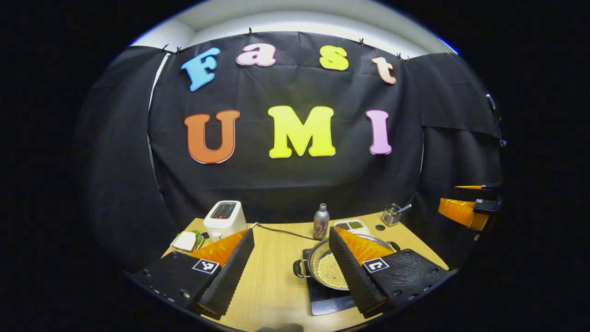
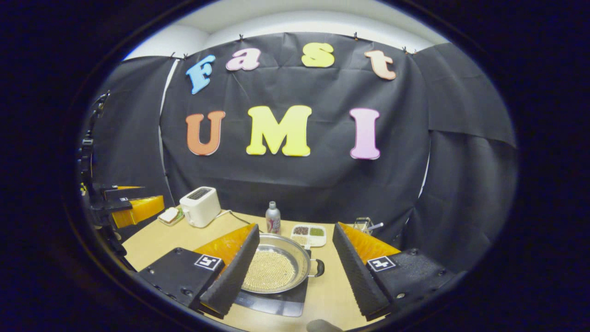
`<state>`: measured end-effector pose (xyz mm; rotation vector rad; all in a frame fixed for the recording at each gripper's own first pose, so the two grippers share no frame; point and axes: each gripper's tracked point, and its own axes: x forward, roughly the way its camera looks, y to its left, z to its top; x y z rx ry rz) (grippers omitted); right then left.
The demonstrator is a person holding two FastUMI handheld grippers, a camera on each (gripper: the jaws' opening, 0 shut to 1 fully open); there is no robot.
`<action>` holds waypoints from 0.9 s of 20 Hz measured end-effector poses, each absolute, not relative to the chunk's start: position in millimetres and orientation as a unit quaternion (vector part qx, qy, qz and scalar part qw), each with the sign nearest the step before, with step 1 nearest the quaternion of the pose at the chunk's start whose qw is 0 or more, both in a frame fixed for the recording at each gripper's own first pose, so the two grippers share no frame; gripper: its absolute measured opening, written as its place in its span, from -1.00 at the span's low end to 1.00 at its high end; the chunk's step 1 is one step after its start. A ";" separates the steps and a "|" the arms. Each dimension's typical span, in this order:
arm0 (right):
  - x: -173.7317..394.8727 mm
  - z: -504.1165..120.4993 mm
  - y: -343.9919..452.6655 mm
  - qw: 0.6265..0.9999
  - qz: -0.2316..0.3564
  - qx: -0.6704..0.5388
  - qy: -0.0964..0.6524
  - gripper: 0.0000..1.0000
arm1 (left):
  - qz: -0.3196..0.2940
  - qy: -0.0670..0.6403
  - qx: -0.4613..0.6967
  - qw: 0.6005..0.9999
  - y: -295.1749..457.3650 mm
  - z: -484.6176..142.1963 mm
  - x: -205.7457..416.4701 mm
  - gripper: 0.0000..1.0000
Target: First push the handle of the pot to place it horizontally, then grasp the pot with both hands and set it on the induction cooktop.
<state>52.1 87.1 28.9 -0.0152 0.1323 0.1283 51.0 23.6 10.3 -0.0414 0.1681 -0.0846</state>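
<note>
Your left gripper (image 1: 290, 272) has its fingers spread wide with nothing between them but bare surface (image 1: 272, 281); the pot (image 1: 322, 269) lies just past its right-hand finger. Your right gripper (image 2: 295, 272) is equally wide open and holds nothing, the pot showing beyond its left-hand finger. Both grippers hang above the surface, apart from the pot.

The pot, full of small pale beads, sits on the induction cooktop (image 2: 276, 302), its two side handles out to left and right. Judging by that, the handle is level and the placing looks done; little seems left but to draw clear.

Farther back stand a toaster (image 2: 199, 206), a bottle (image 2: 273, 217) and a divided dish (image 2: 309, 234).
</note>
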 end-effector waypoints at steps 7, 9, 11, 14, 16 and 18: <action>-12.8 87.3 72.0 0.998 0.064 0.027 0.002 1.00 | -0.058 0.027 -0.028 0.998 17.6 66.0 -1.2 0.94; -29.7 92.2 58.0 0.998 0.058 0.031 -0.006 1.00 | -0.041 0.015 -0.029 0.999 27.7 77.0 -20.3 0.94; -44.1 95.9 47.5 0.998 0.058 0.029 -0.013 1.00 | -0.017 0.002 -0.028 0.999 34.2 92.4 -42.3 0.94; -67.9 94.6 25.8 0.998 0.055 0.024 -0.019 1.00 | 0.018 -0.007 -0.018 1.000 40.0 92.9 -73.1 0.95; -82.5 87.0 9.9 0.998 0.051 0.014 -0.017 1.00 | 0.035 -0.012 -0.019 0.999 37.3 89.7 -92.5 0.94; -98.3 79.2 -1.6 0.998 0.051 0.016 -0.016 1.00 | 0.039 0.001 -0.020 0.999 29.9 78.1 -110.2 0.94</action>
